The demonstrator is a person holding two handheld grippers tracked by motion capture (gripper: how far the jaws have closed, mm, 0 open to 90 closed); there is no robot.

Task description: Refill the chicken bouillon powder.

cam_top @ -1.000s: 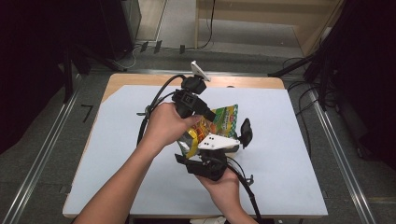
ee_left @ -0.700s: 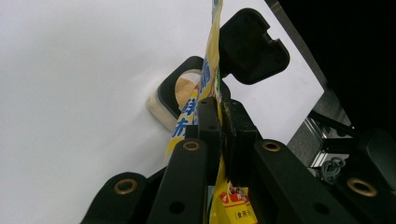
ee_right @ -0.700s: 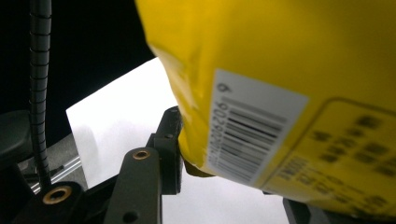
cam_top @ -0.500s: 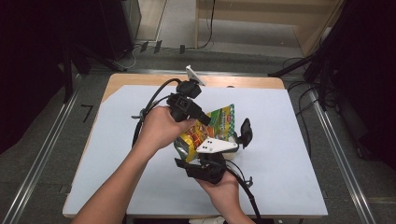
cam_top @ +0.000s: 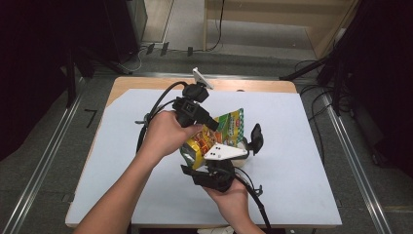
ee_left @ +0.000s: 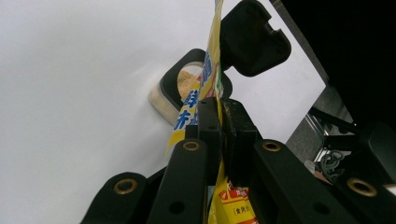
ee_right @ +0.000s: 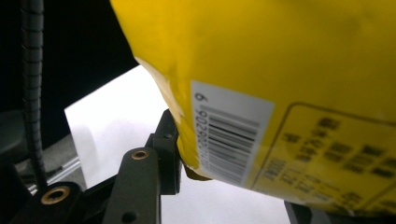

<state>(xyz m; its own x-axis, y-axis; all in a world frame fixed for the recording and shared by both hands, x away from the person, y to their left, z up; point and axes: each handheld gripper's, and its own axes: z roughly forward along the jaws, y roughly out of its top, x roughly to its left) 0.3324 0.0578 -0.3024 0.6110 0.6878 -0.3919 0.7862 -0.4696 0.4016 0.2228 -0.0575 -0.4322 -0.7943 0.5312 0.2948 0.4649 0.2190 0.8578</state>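
While both grippers hold the snack pouch (cam_top: 221, 134) mid-frame above the desk (cam_top: 302, 161) | left gripper (ee_left: 219, 116) fingers pinching top seam | right gripper (cam_top: 214, 173) fingers clamping pouch body | pour steadily over the container (ee_left: 180, 91)

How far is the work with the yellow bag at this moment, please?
Done: both claws grip the yellow bag above the white table, the left claw pinching its thin edge, the right claw its body. In hand: holding it over a small container of powder. Left: opening or pouring, seemingly; no tear shows.
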